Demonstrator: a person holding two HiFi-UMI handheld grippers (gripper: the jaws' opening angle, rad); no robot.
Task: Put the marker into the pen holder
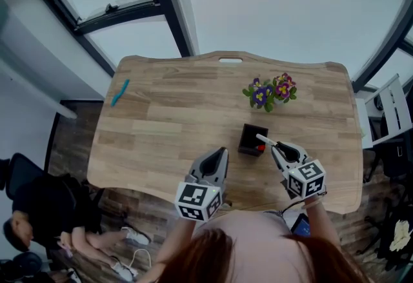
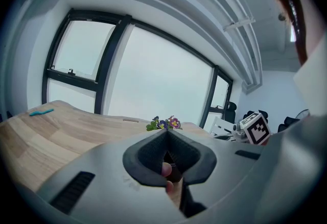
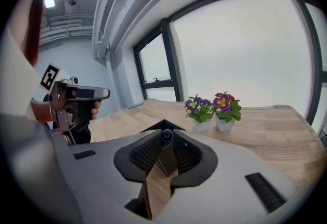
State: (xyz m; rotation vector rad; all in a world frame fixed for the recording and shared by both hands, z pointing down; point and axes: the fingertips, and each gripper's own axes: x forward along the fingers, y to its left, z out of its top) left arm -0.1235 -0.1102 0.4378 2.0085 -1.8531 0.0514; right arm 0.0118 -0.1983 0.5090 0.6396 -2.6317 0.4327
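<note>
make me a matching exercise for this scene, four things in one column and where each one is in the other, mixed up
Things:
1. white marker
2. black square pen holder
3. slim teal pen-like object
4. two small potted flowers

Places:
A. far left of the wooden table
B. between the jaws of the right gripper
C. far side of the table, beyond the holder
D. middle of the table

Pairs: 1-B, 2-D, 3-A, 4-C

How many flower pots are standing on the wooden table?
2. The purple-flowered pot stands beside the pink-flowered pot, both past the pen holder toward the table's far edge. None looks hidden.
</note>
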